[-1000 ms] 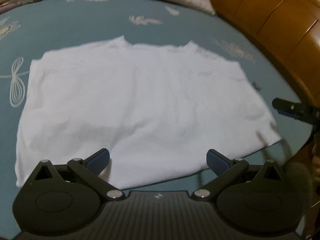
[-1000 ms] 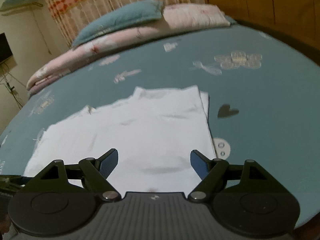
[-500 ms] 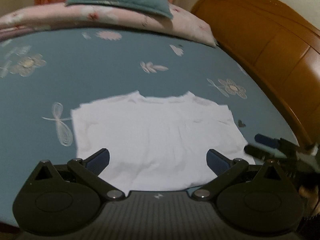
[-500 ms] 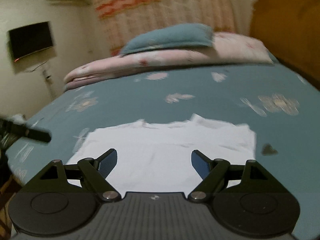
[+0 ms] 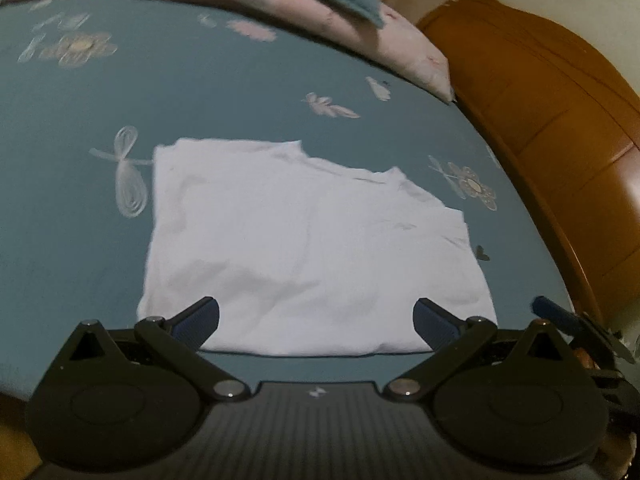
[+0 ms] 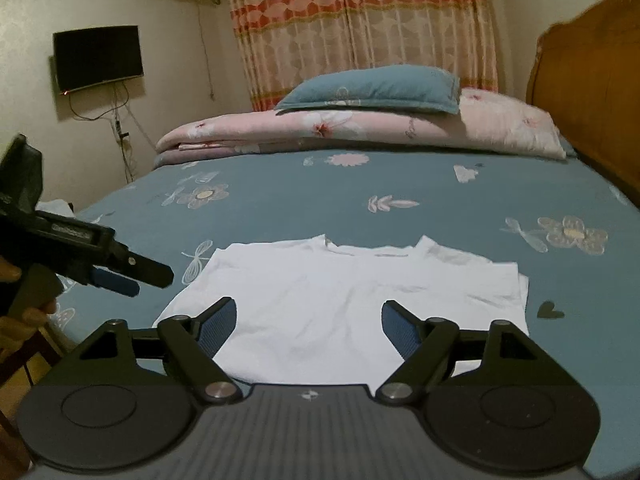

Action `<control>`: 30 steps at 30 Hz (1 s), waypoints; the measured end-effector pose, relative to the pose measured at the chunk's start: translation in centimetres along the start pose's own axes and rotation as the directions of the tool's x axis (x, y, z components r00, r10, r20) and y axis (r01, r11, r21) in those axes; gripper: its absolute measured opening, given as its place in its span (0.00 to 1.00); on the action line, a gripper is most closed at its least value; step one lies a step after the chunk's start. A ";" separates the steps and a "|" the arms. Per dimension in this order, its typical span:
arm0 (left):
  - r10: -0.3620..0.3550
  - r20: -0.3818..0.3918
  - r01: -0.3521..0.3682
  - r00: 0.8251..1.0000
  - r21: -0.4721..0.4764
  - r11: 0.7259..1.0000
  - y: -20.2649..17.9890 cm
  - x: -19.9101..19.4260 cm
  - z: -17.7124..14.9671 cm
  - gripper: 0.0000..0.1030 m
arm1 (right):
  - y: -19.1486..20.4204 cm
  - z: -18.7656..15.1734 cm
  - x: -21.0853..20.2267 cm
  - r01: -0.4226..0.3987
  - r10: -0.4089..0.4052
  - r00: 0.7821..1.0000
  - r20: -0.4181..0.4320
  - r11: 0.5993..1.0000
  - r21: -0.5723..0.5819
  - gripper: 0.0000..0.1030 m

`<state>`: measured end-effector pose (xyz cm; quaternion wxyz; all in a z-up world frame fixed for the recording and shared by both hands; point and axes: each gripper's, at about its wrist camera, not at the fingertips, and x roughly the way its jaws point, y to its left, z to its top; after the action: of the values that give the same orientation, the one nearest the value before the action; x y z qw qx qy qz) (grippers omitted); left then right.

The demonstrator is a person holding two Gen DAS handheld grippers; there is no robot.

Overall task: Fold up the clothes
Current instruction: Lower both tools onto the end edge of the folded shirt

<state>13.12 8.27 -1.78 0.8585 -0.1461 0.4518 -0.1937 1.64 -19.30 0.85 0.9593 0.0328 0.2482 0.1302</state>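
One wall television (image 6: 99, 57), right view only

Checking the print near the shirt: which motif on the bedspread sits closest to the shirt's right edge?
The small dark heart, just off the white shirt; the flowers and leaf sprigs lie farther away.

Home bedroom, bed (image 6: 280, 200) with wooden headboard (image 6: 592, 92), pillow (image 6: 372, 90), curtains (image 6: 360, 20), wall television (image 6: 99, 58)

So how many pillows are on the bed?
1. The blue pillow lies on top of the folded pink blanket at the far side of the bed. More could be hidden behind it.
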 end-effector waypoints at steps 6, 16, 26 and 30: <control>-0.033 -0.002 0.033 0.999 -0.077 0.997 3.9 0.2 -0.1 0.99 | 3.6 -0.5 1.3 -0.001 -0.006 0.998 -0.056 0.992 -0.127 0.77; -0.052 -0.049 0.043 0.997 -0.163 0.986 8.9 2.6 0.3 0.99 | 8.1 -0.9 7.7 -0.068 0.027 0.987 -0.156 0.961 -0.267 0.75; -0.083 -0.066 0.069 0.994 -0.189 0.979 11.0 2.4 1.6 0.99 | 14.8 -2.2 14.6 -0.169 0.055 0.969 -0.239 0.857 -0.487 0.75; -0.110 -0.073 0.093 0.991 -0.212 0.973 11.4 2.8 2.2 0.99 | 17.5 -3.3 16.8 -0.195 0.046 0.965 -0.259 0.785 -0.588 0.75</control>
<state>18.68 17.18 -7.46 0.8077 -0.2495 0.4974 -0.1950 10.16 2.03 -7.68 0.8730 -0.2766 0.3001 0.2671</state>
